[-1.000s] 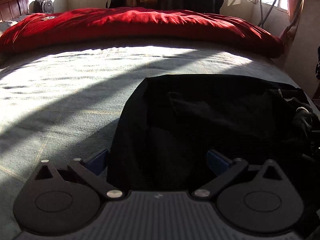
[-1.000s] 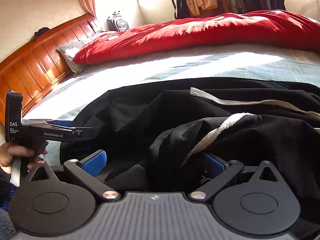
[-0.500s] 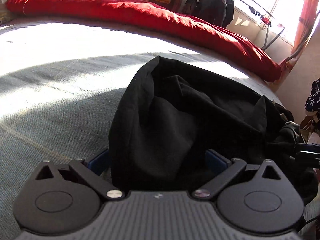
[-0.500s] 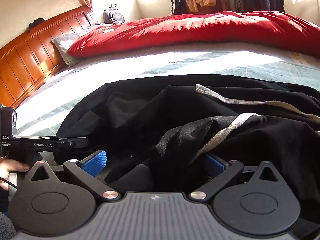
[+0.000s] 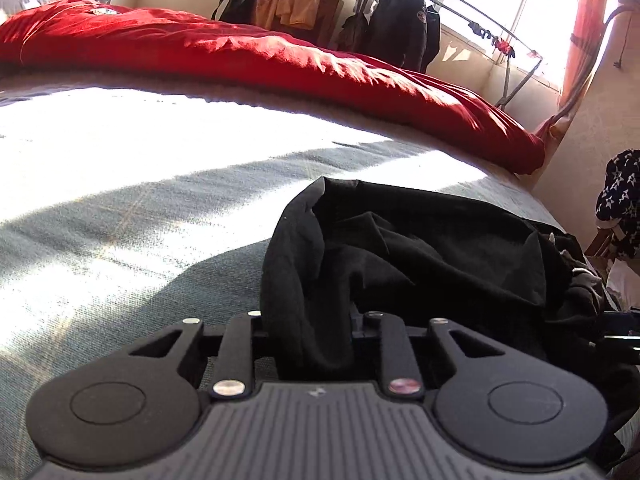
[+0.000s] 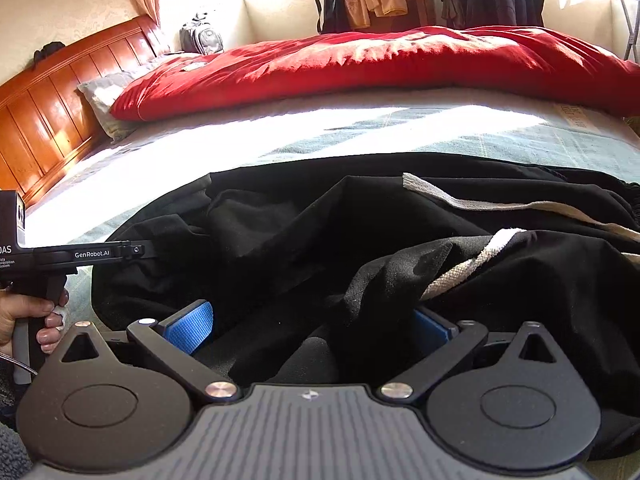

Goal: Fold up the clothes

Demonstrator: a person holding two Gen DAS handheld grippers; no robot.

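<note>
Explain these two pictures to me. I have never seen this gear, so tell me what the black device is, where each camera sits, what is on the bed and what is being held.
No robot here: a person holds a hand-held gripper in each hand, each with a fisheye camera looking along its two fingers. One picture comes from the left hand-held gripper, the other from the right hand-held gripper, which also sees the left one and the hand on its handle. A black garment with a white drawstring lies crumpled on the bed, and a red duvet lies beyond it. The left jaws have just been closing and now pinch a fold of the garment. The right jaws stand open with cloth between the blue pads.
</note>
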